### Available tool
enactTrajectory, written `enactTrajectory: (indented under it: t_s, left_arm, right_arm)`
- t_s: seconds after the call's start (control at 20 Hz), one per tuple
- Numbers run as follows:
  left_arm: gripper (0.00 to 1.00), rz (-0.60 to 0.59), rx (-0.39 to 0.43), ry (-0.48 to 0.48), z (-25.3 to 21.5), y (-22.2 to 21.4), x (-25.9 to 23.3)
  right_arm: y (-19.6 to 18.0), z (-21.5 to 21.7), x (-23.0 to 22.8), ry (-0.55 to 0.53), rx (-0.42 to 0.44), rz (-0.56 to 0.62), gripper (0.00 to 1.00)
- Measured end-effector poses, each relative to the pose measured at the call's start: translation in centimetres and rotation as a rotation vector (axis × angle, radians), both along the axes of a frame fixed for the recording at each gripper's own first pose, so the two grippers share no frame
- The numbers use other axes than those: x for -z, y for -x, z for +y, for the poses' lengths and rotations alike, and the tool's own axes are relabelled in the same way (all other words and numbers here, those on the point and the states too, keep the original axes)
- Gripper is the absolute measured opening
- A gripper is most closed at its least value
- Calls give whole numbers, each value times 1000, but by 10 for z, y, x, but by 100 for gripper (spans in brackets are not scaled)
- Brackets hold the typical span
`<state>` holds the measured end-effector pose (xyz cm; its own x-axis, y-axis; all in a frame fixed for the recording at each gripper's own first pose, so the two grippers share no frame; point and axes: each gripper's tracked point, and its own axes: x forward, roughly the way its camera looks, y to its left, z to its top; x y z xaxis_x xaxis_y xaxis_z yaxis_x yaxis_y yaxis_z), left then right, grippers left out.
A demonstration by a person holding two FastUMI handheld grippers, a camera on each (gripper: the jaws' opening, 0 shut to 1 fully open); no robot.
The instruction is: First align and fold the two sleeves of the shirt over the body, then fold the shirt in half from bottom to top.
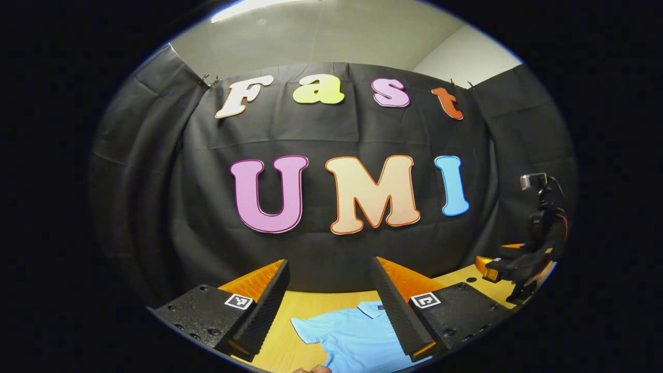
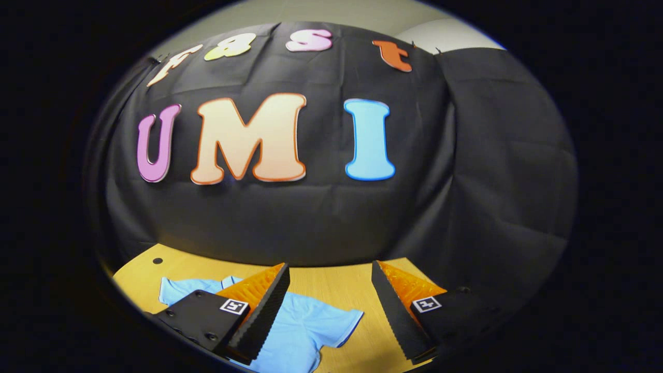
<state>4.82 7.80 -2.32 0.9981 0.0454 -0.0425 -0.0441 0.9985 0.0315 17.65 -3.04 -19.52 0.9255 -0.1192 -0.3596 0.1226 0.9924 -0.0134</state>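
We held both grippers above the counter [image 1: 305, 305], each pointed toward the black cloth wall [image 1: 321, 134]. In the left gripper view, the left gripper [image 1: 331, 305] showed at 6 o'clock with its jaws wide apart and nothing between them but open air. Seen through that gap, the light blue polo shirt [image 1: 357, 336] lay flat on the wooden counter, its collar [image 1: 372, 309] toward the wall and one short sleeve [image 1: 305, 329] spread out toward 7 o'clock. At the very bottom edge, near 6 o'clock, we saw a small part of a hand [image 1: 313, 369] just beside the shirt's hem area. At 3 o'clock in this view the right gripper [image 1: 497, 269] hung above the counter edge, with a small camera [image 1: 533, 180] on a mount above it; from this angle we could not read its jaws.

In the right gripper view, the right gripper [image 2: 331, 305] sat at 6 o'clock with its jaws likewise spread apart and clamped on nothing. The shirt [image 2: 305, 331] lay on the counter [image 2: 331, 282] toward 7 o'clock, partly hidden behind the left-hand finger [image 2: 259, 316]. One sleeve [image 2: 342, 324] stretched out into the gap between the jaws, and the collar [image 2: 228, 282] showed just above that finger. A small dark hole [image 2: 157, 260] marked the counter at 9 o'clock. Both sleeves lay spread out, not yet folded over the body.
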Motion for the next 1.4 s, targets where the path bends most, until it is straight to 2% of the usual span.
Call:
enactTrajectory:
  t_s: [0.2, 0.35, 0.6, 0.95, 1.1, 1.15, 1.35, 1.4]
  left_arm:
    - [94, 38, -18, -1, 12, -11, 17]
    - [94, 66, -16, 4, 16, -21, 31]
    - [94, 97, -20, 13, 24, -33, 47]
    - [95, 125, -41, 16, 40, -37, 61]
    - [95, 129, -42, 19, 41, -38, 63]
    - [95, 130, -41, 22, 42, -39, 64]
    - [95, 147, -45, 52, 44, -38, 73]
    - [95, 155, -49, 57, 46, -38, 76]
  right_arm:
    - [-21, -16, 74, 0, 41, 156, 99]
    - [-22, -23, 134, -14, 69, 307, 99]
    - [-17, -31, 209, -55, 126, 483, 99]
    - [2, -29, 261, -81, 153, 643, 99]
    - [0, -26, 266, -94, 139, 646, 97]
    - [-1, -25, 263, -103, 132, 637, 91]
    - [-2, -6, 252, -161, 128, 630, 2]
    - [-6, 0, 250, -179, 116, 616, 0]
